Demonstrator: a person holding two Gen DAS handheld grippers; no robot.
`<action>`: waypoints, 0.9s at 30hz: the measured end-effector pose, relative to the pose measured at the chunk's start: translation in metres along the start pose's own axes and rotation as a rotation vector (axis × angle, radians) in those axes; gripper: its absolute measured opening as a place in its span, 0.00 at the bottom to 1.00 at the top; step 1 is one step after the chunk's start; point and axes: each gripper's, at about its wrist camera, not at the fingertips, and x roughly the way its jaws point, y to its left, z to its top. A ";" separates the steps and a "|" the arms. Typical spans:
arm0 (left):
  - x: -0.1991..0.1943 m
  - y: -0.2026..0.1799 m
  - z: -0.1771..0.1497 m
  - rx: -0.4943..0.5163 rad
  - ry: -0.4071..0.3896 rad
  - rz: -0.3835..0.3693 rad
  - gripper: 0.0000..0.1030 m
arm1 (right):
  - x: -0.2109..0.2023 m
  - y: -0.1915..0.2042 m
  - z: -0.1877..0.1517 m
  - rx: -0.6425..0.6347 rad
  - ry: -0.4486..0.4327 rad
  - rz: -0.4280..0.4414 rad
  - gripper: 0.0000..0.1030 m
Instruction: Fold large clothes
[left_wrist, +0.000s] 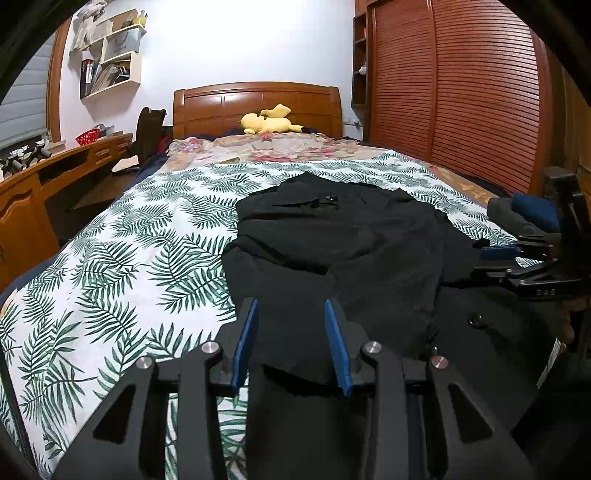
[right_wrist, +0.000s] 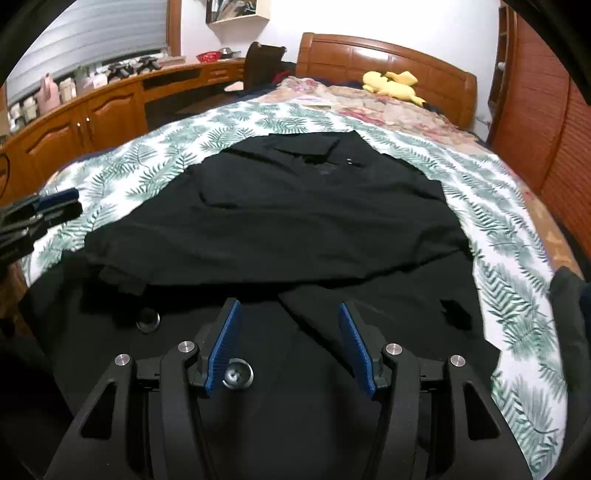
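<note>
Coat (right_wrist: 295, 221) lies beneath both grippers' parted fingers (right_wrist: 225, 343).

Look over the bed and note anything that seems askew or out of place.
The black coat lies crooked and rumpled on the leaf-print sheet, its near layers bunched rather than flat. A yellow plush sprawls by the headboard. Both tongs are open, holding nothing.

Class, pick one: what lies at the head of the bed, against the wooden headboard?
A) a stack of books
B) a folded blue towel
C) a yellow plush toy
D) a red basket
C: a yellow plush toy lies on the floral bedding right in front of the wooden headboard, far beyond the black garment.
</note>
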 end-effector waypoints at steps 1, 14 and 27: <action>0.001 -0.002 0.000 0.002 0.003 0.002 0.34 | 0.003 0.001 0.003 0.002 -0.002 0.008 0.54; 0.001 0.013 0.005 -0.016 -0.007 0.050 0.34 | 0.056 0.078 0.026 -0.035 0.034 0.219 0.54; -0.002 0.019 0.001 -0.021 -0.006 0.053 0.34 | 0.049 0.093 0.011 -0.025 0.057 0.261 0.54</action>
